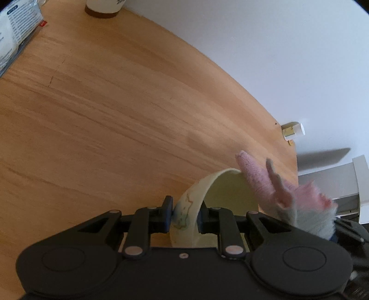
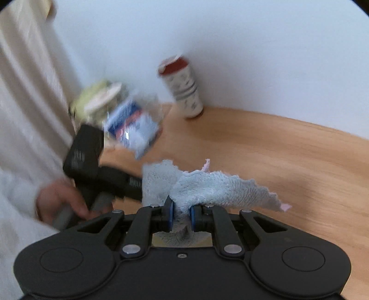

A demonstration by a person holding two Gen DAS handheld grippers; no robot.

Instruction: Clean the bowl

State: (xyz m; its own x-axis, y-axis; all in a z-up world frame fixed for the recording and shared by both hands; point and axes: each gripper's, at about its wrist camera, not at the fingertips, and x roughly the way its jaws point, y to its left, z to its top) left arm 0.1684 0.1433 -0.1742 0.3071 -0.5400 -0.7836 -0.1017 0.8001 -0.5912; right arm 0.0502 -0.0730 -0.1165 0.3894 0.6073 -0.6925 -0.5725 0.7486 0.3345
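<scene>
My left gripper [image 1: 184, 217] is shut on the rim of a pale yellow bowl [image 1: 228, 191], one finger outside the wall and one inside, holding it tilted on its side above the wooden table [image 1: 103, 103]. A pink and pale blue cloth [image 1: 297, 203] reaches into the bowl's mouth from the right. In the right wrist view my right gripper [image 2: 180, 218] is shut on that fluffy blue cloth [image 2: 219, 189], which bunches between the pads and fans out ahead. The bowl is not seen in the right wrist view.
A paper cup [image 1: 103, 8] and a plastic packet [image 1: 16, 30] sit at the table's far left. A small white-capped object [image 1: 294, 130] lies by the table edge. In the right wrist view, a patterned cup [image 2: 184, 90], a blurred packet [image 2: 131, 124] and the person's hand [image 2: 62, 203] on the other gripper show.
</scene>
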